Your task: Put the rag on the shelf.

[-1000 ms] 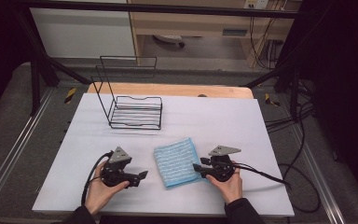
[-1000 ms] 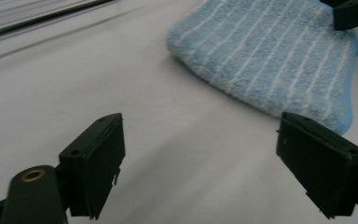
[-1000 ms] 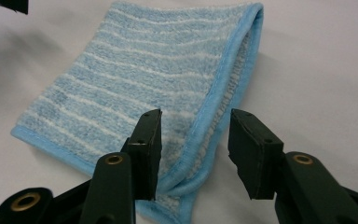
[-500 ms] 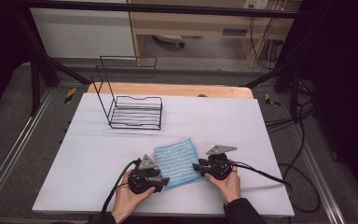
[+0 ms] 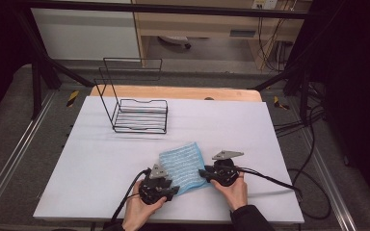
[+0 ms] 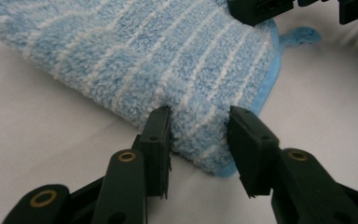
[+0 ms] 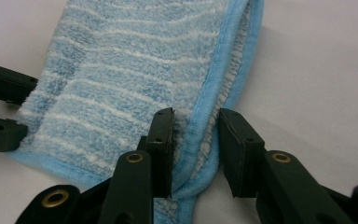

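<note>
High view: I have the blue striped cloth (image 5: 183,166) lying flat on the white bench (image 5: 77,168), near its front edge, between my two grippers. My left gripper (image 5: 166,188) sits at the cloth's near left corner; my right gripper (image 5: 203,174) sits at its right edge. Left gripper view: my fingers (image 6: 156,140) straddle a thick fold at the cloth's corner, and they have just been closing; the left one touches the pile, while a narrow gap seems to remain at the right one, so I do not read a firm grip. Right gripper view: my fingers (image 7: 161,140) have likewise been closing around the bound double edge, one touching, one slightly apart. A black wire rack (image 5: 137,113) stands well apart, farther back.
</note>
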A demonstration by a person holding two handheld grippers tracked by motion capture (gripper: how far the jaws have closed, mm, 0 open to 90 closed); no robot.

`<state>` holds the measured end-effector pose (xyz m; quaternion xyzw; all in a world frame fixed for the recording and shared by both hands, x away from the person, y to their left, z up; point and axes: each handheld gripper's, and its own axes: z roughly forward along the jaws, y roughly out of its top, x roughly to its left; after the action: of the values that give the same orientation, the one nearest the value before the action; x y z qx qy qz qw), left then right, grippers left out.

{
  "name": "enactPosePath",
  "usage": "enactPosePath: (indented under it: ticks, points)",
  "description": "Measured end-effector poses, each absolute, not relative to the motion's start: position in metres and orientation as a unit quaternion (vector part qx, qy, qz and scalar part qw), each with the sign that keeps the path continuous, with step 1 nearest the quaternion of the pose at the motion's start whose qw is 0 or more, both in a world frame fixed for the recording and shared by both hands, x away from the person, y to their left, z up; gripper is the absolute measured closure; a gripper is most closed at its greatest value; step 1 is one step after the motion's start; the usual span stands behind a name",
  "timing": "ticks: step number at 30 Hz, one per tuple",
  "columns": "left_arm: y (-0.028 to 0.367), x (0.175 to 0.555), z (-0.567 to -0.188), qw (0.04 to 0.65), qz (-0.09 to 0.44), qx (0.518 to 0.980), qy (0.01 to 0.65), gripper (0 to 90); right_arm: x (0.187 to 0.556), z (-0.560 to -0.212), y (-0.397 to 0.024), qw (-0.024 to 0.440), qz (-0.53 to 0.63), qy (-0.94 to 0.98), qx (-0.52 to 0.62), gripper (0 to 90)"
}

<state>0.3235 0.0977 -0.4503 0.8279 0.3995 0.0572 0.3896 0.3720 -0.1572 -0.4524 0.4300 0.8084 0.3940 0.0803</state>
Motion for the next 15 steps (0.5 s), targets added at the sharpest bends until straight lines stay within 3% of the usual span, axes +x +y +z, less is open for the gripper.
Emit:
enactPosePath:
  ticks: [3,9,15]
  points:
    - [0.097,0.324,-0.45,0.385,0.059,0.831,0.397,60.9,0.372,-0.453,-0.157,0.08,0.394,0.809,0.43,68.2]
    - [0.099,0.327,-0.449,0.388,0.033,0.831,0.397,78.0,0.372,-0.451,-0.158,0.071,0.396,0.806,0.434,76.1]
    - [0.111,0.331,-0.443,0.388,0.019,0.831,0.399,83.0,0.369,-0.447,-0.158,0.055,0.404,0.8,0.44,78.3]
